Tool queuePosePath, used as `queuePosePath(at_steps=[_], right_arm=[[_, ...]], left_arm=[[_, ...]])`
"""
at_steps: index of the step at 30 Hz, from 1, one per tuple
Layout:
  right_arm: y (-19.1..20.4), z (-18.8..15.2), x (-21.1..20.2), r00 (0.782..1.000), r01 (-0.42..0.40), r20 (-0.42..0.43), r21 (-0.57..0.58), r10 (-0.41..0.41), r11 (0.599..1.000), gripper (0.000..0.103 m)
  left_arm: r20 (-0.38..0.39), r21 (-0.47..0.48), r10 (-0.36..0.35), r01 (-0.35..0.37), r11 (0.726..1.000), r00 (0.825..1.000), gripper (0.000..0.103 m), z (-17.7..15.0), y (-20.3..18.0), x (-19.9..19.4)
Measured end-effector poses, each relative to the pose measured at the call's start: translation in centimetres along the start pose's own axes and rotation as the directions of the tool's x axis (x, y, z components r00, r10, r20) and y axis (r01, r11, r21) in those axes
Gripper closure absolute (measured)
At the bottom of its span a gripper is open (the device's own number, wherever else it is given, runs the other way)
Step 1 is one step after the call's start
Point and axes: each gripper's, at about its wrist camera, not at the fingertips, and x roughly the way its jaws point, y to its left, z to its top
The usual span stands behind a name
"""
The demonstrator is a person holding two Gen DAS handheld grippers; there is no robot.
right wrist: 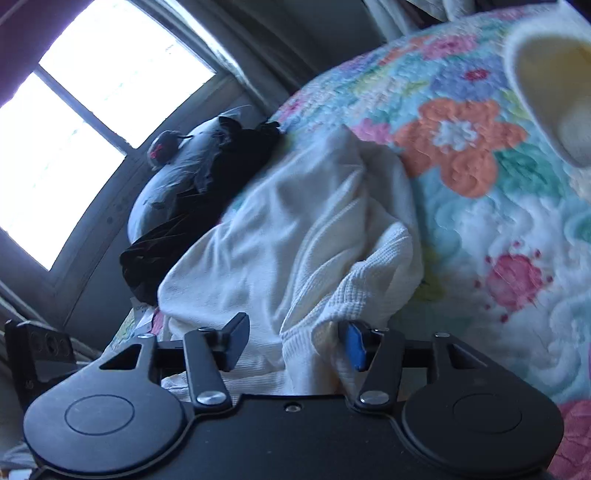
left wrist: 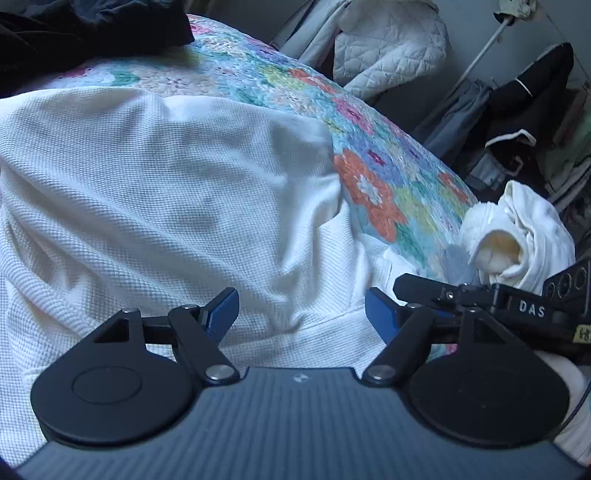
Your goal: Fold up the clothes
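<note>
Left wrist view: white waffle-knit garment (left wrist: 166,206) lies on the floral quilt (left wrist: 373,173), long axis unclear, its lower edge hidden. Left gripper (left wrist: 301,317) spread above it; right gripper (right wrist: 295,343) spread, cloth between.

Garment (left wrist: 155,192): white, waffle-textured. Quilt (left wrist: 373,173): floral pattern in orange, pink, blue, green. Clothing (left wrist: 74,33), upper left: black.
</note>
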Motion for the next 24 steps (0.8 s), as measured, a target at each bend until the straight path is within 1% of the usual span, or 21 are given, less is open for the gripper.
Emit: queuePosePath(at_steps=[1,3,6,7,9,10,11,13,14,15,16,17,18,19,20,22,23,24], right_arm=[[-0.5,-0.1,0.4,1.000,0.006,-0.011,0.020,-0.005,1.000,0.043],[-1.1,-0.3,0.8,0.999,0.029,-0.039,0.027,-0.028,0.999,0.040],[-1.2,-0.9,1.1,0.991,0.114,-0.060,-0.028,-0.115,0.993,0.039],[-1.5,-0.9,1.1,0.991,0.120,-0.057,-0.031,-0.122,0.992,0.038],[-2.3,-0.9,1.0,0.992,0.120,-0.045,-0.021,-0.120,0.993,0.027],[-2.8,-0.8,1.1,0.993,0.118,-0.028,-0.005,-0.118,0.993,0.025],[-3.3,-0.7,1.2,0.993,0.114,-0.008,0.016,-0.114,0.993,0.024],[-3.9,-0.3,1.9,0.997,0.082,0.006,0.056,-0.083,0.995,0.021],[-4.0,0.0,2.3,0.998,0.061,0.009,0.071,-0.062,0.996,0.020],[-3.7,0.2,2.8,0.999,0.037,0.011,0.061,-0.038,0.997,0.021],[-3.3,0.3,3.3,1.000,0.013,0.012,0.042,-0.014,0.999,0.024],[-2.9,0.4,3.7,1.000,-0.011,0.012,0.023,0.011,1.000,0.044],[-2.2,0.5,4.0,1.000,-0.026,0.012,-0.010,0.026,1.000,0.074],[-1.4,0.6,4.2,0.999,-0.037,0.012,-0.047,0.038,0.998,0.079],[-0.5,0.7,4.4,0.999,-0.049,0.011,-0.083,0.050,0.995,0.080],[1.7,1.0,3.9,0.991,-0.131,0.021,-0.156,0.136,0.979,0.083],[2.9,1.1,3.7,0.987,-0.155,0.020,-0.187,0.162,0.970,0.083],[4.3,1.4,3.7,0.984,-0.169,0.014,-0.221,0.177,0.960,0.083]], left_arm=[[-0.011,0.006,0.012,-0.012,1.000,1.000,0.027,-0.1,-0.1,0.2],[-0.029,-0.003,0.025,-0.025,1.000,0.999,0.027,-0.4,0.3,0.4],[-0.046,-0.031,0.046,-0.047,0.998,0.998,0.027,-0.9,1.3,0.5],[-0.046,-0.045,0.046,-0.048,0.998,0.998,0.027,-1.0,1.6,0.5],[-0.040,-0.066,0.032,-0.035,0.997,0.999,0.027,-0.9,2.2,0.5],[-0.034,-0.064,0.033,-0.035,0.997,0.999,0.027,-0.8,2.1,0.5],[-0.028,-0.060,0.035,-0.037,0.998,0.999,0.027,-0.7,2.1,0.4],[-0.022,-0.041,0.039,-0.040,0.998,0.999,0.027,-0.6,1.8,0.5],[-0.040,-0.041,0.060,-0.062,0.997,0.997,0.024,-0.7,2.0,1.0],[-0.066,-0.044,0.088,-0.091,0.995,0.994,0.019,-1.0,2.3,1.6],[-0.091,-0.047,0.115,-0.120,0.992,0.989,0.021,-1.2,2.5,2.2],[-0.092,-0.047,0.120,-0.125,0.991,0.988,0.021,-1.5,2.8,2.4],[-0.090,-0.048,0.122,-0.127,0.991,0.988,0.021,-1.5,2.7,2.3],[-0.090,-0.050,0.126,-0.130,0.990,0.988,0.021,-1.4,2.6,2.0],[-0.099,-0.046,0.138,-0.143,0.989,0.985,0.021,-1.3,2.5,1.8],[-0.096,-0.032,0.158,-0.162,0.986,0.983,0.022,-1.0,2.1,1.1],[-0.094,-0.037,0.160,-0.164,0.986,0.983,0.022,-0.9,2.2,0.7],[-0.087,-0.063,0.148,-0.153,0.986,0.985,0.022,-0.9,2.5,0.0]])
